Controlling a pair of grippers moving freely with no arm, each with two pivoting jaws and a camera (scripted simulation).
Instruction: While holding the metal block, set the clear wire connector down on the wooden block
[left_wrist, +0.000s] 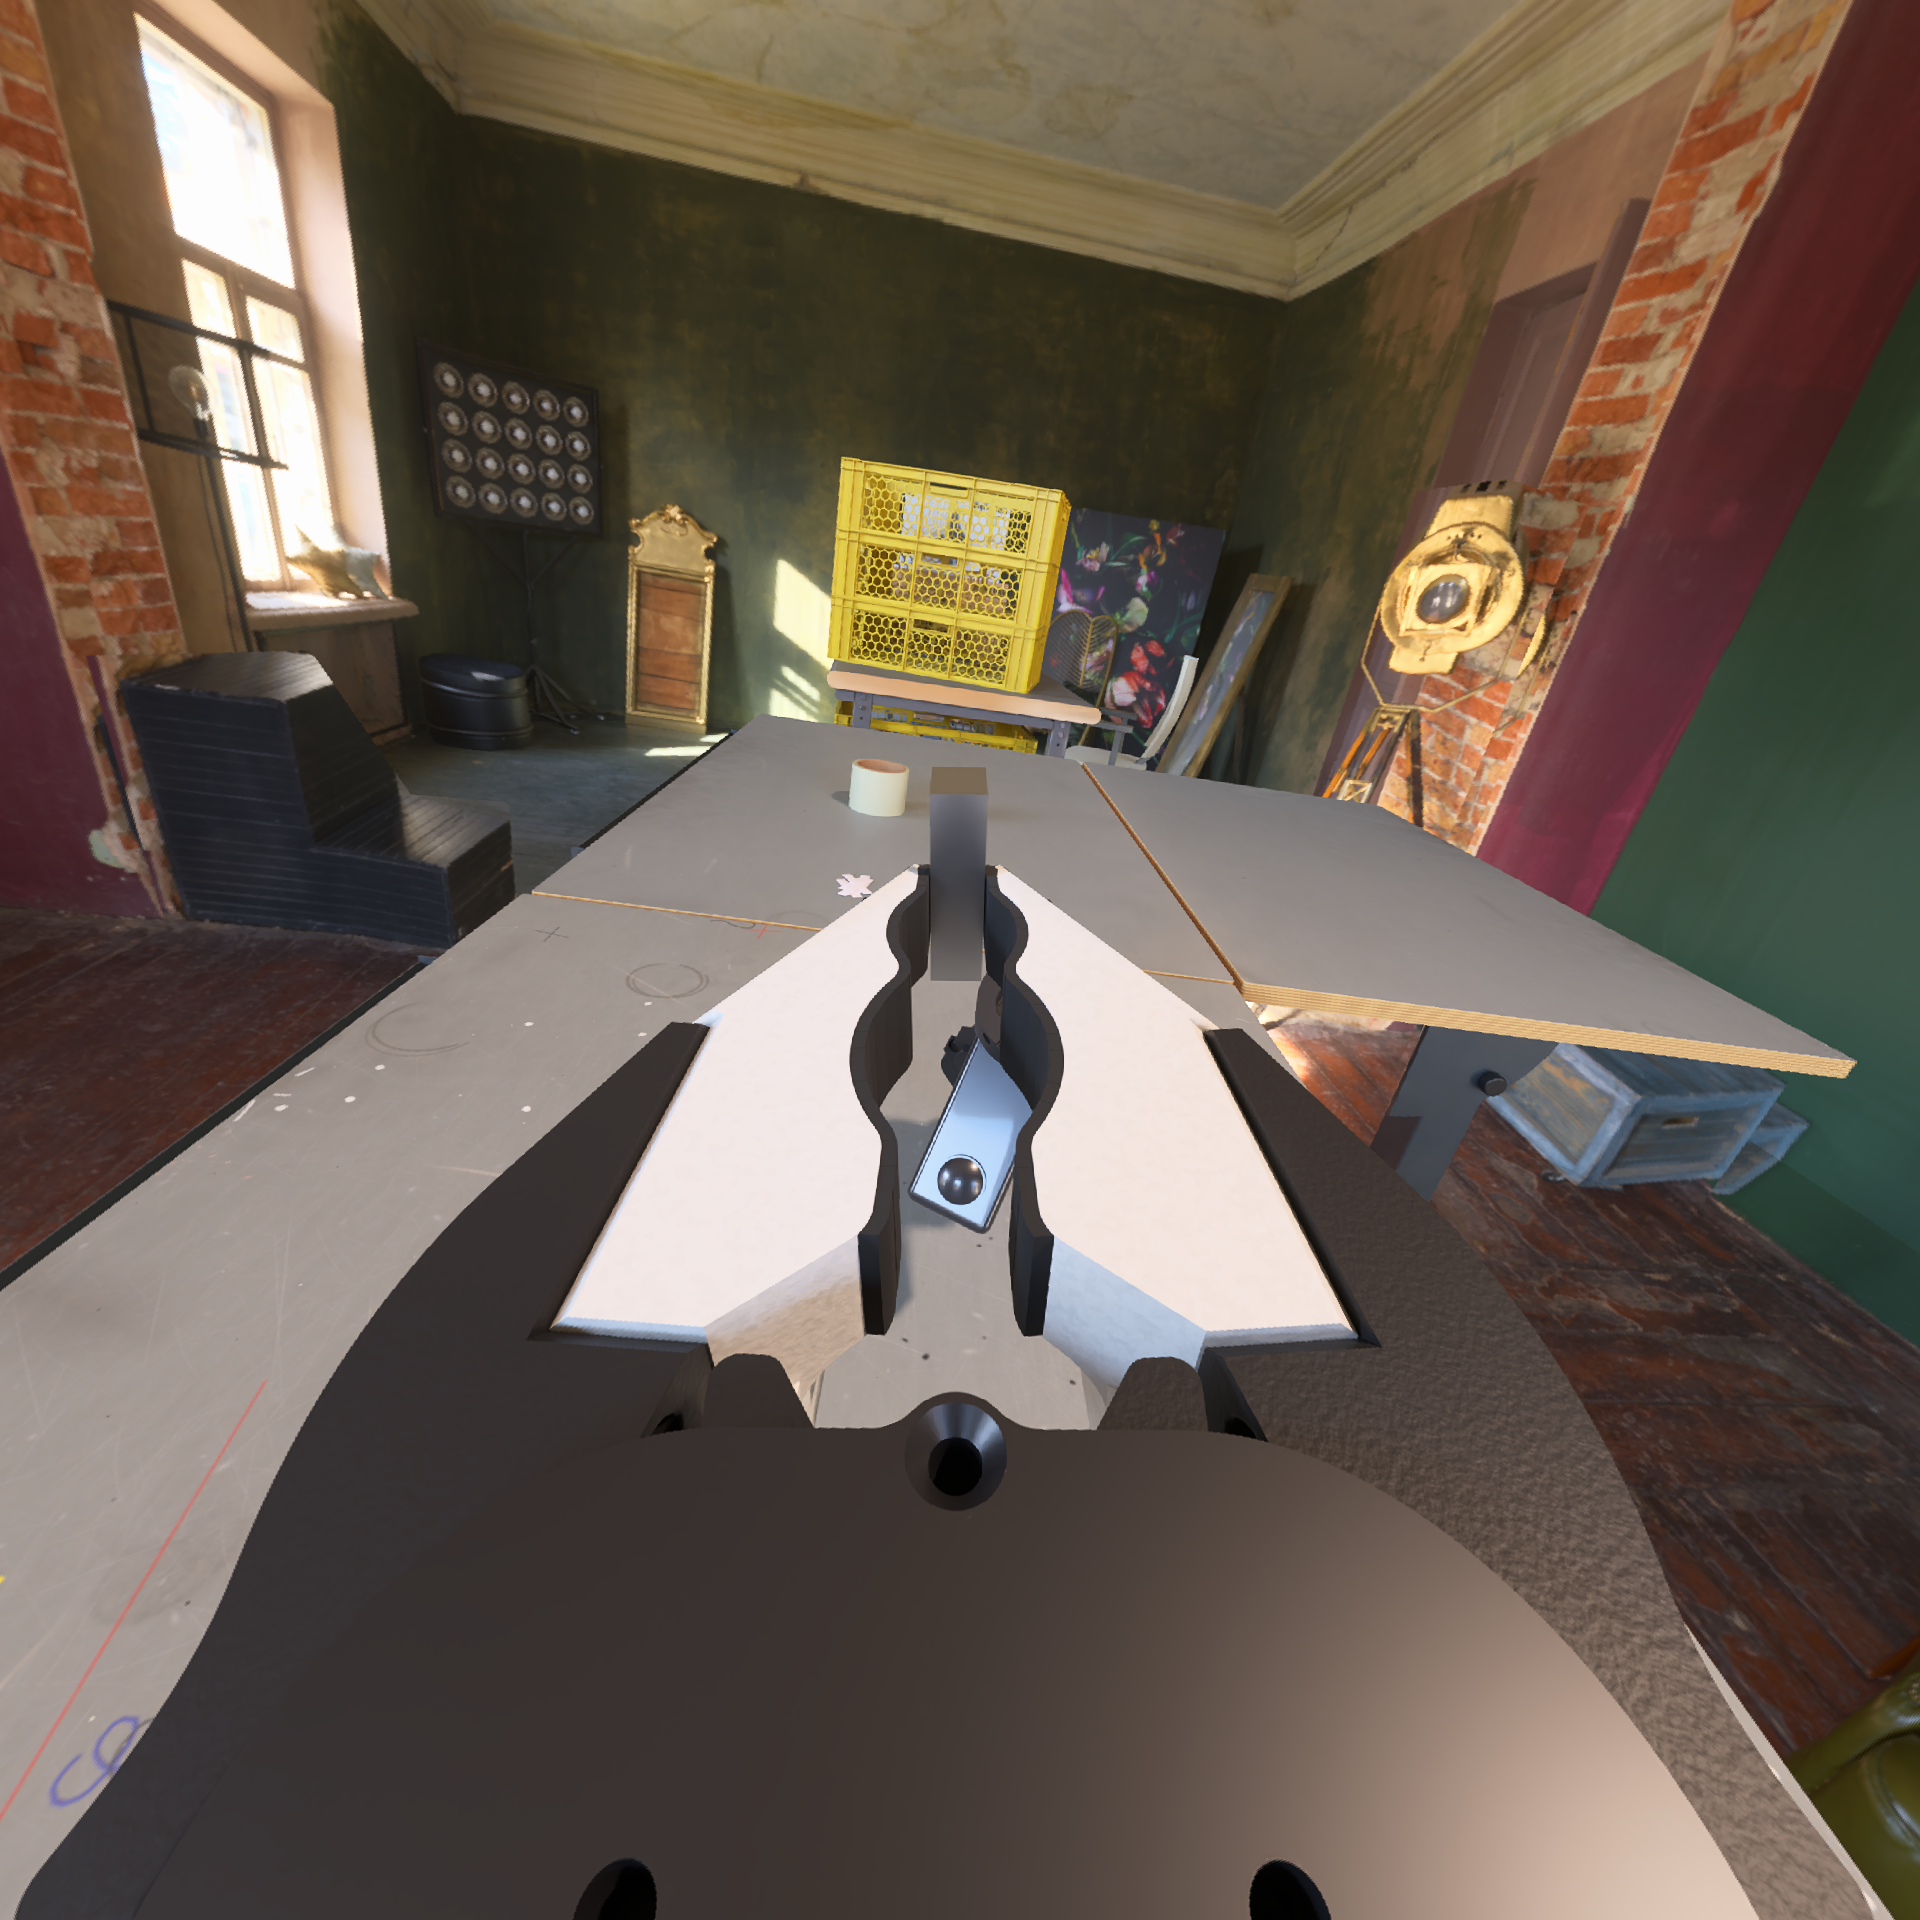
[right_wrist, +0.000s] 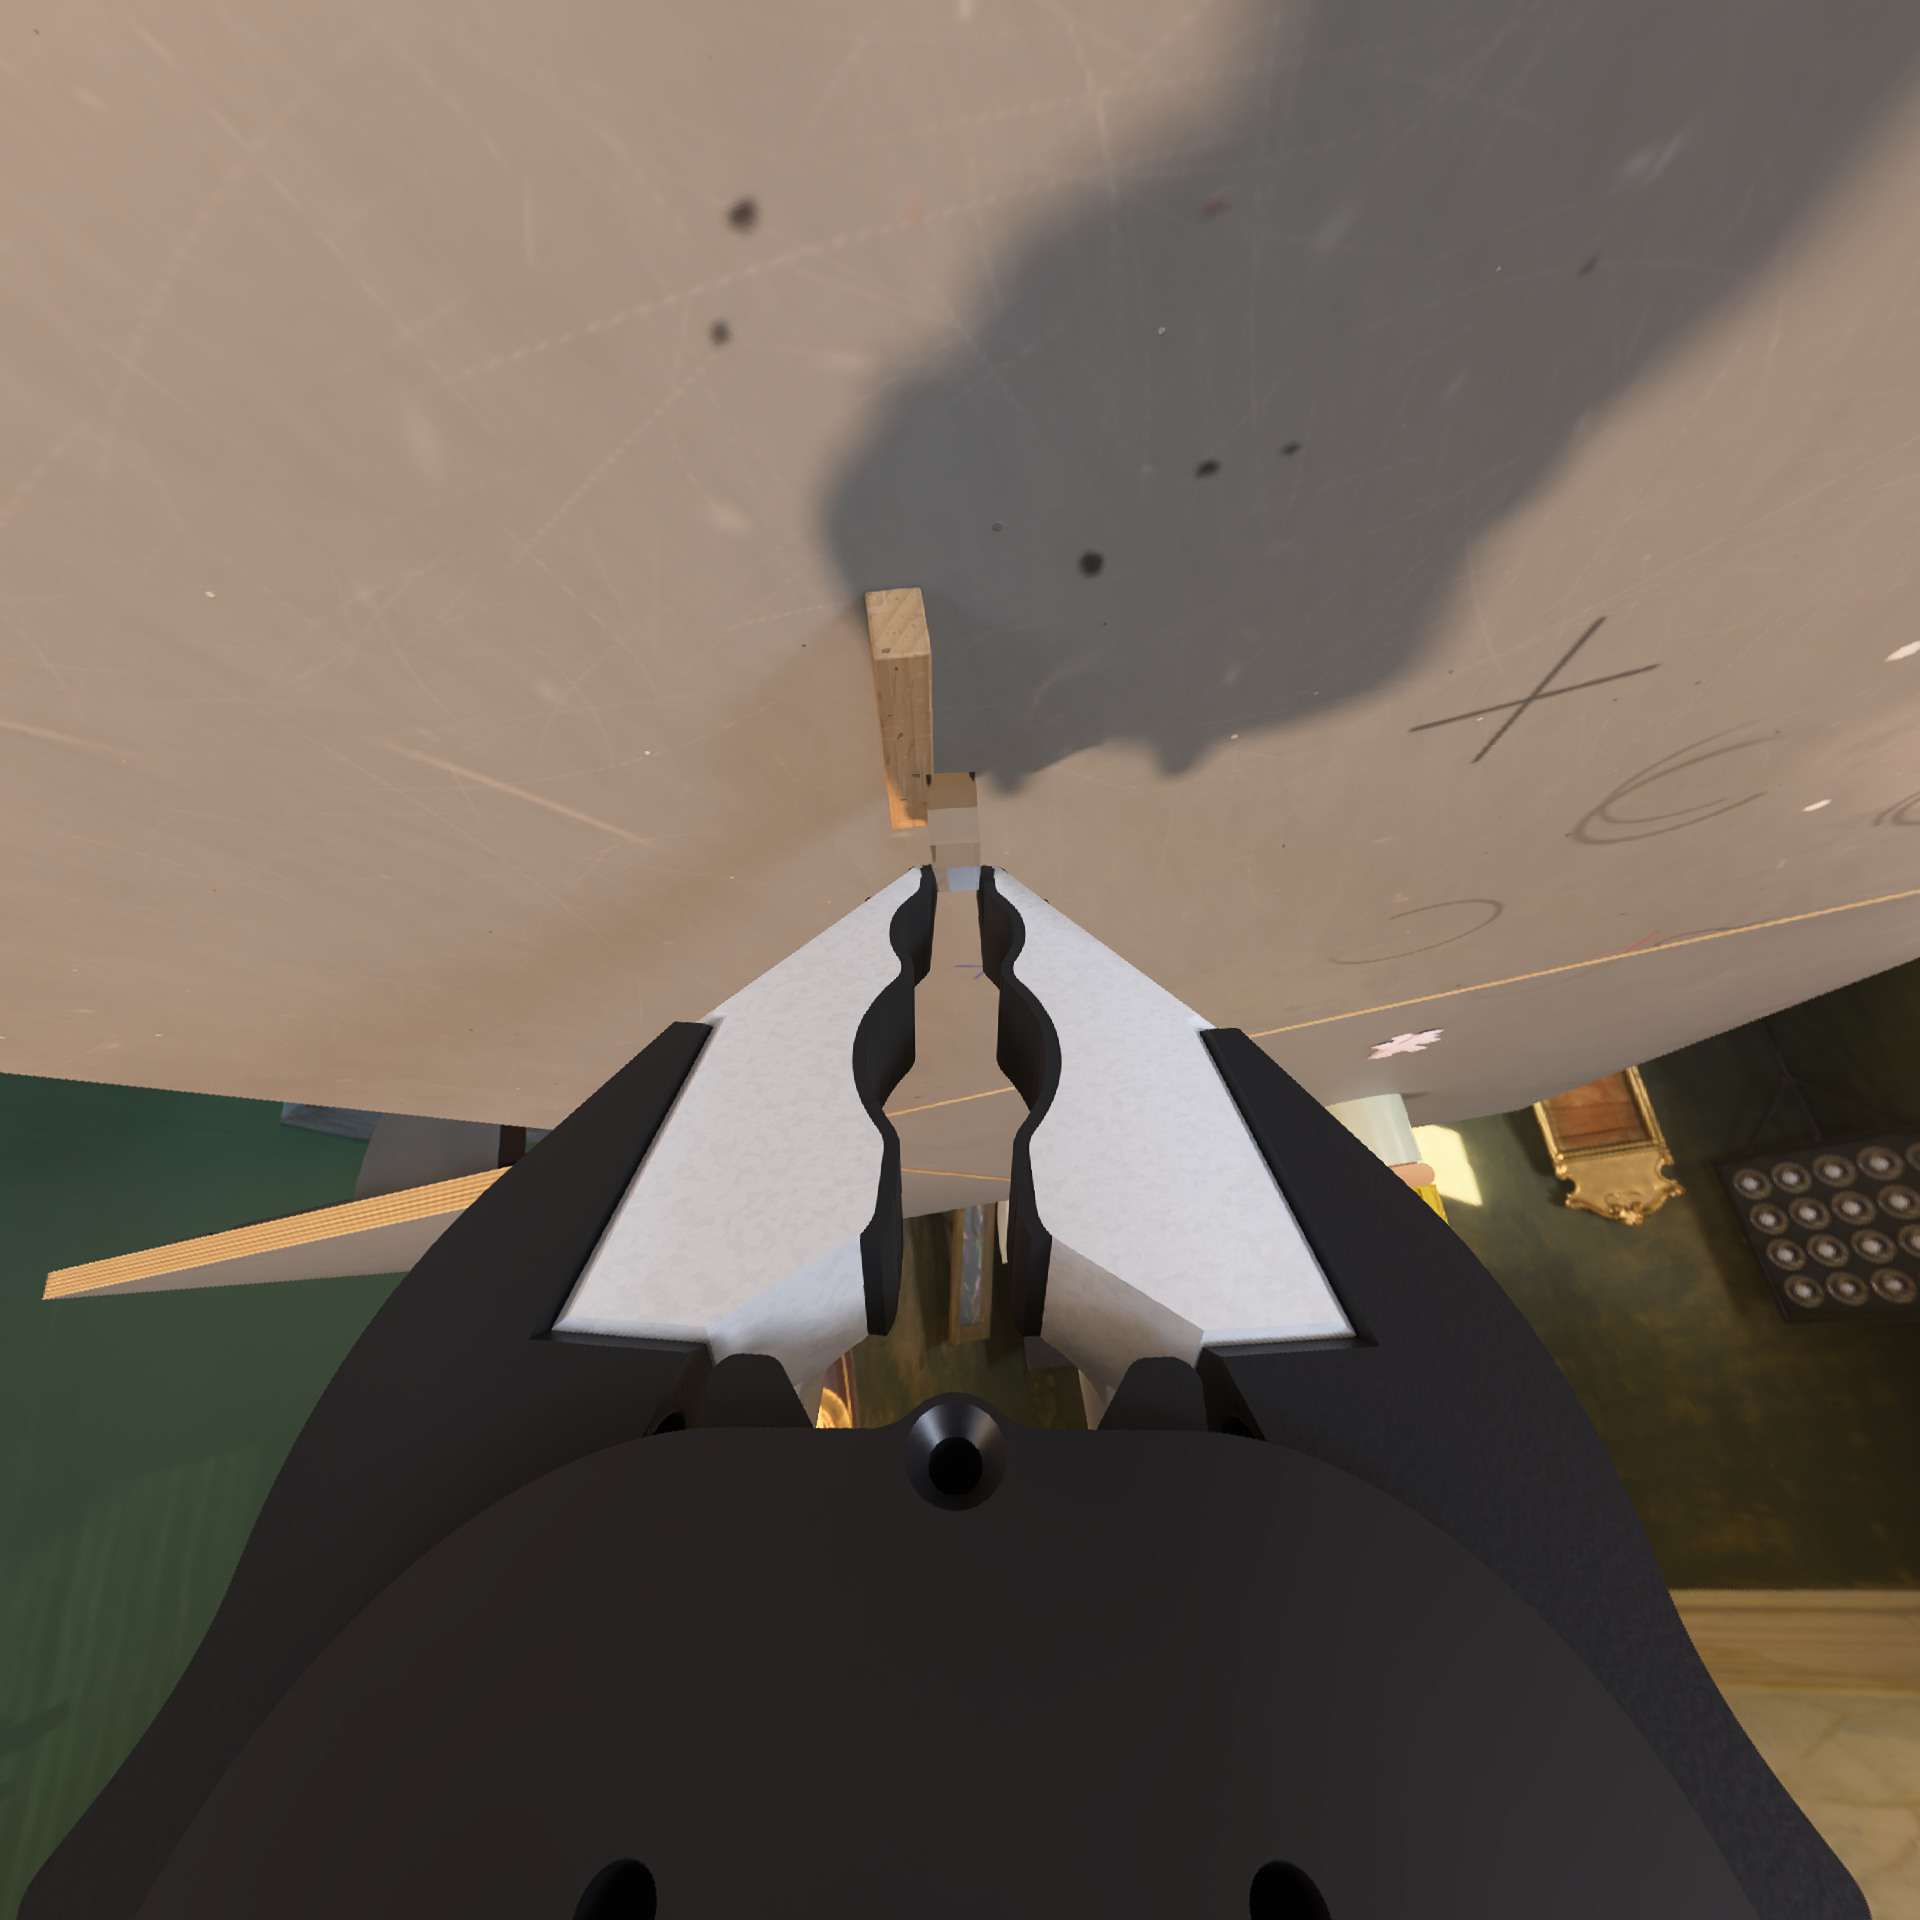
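Note:
In the left wrist view my left gripper (left_wrist: 956, 883) is shut on the grey metal block (left_wrist: 957, 831), which stands upright between the fingertips above the table. In the right wrist view my right gripper (right_wrist: 957, 881) is shut on the clear wire connector (right_wrist: 956, 836), a small see-through piece sticking out past the fingertips. The wooden block (right_wrist: 900, 696) is a pale, narrow piece lying on the table, just beyond and slightly left of the connector. The connector's tip is at the block's near end; I cannot tell whether they touch.
A shiny metal plate with a dark ball (left_wrist: 961, 1148) lies on the grey table (left_wrist: 312, 1195) under the left fingers. A tape roll (left_wrist: 878, 787) stands farther back. A second tabletop (left_wrist: 1455, 914) adjoins at the right. A yellow crate (left_wrist: 945, 577) stands beyond the table.

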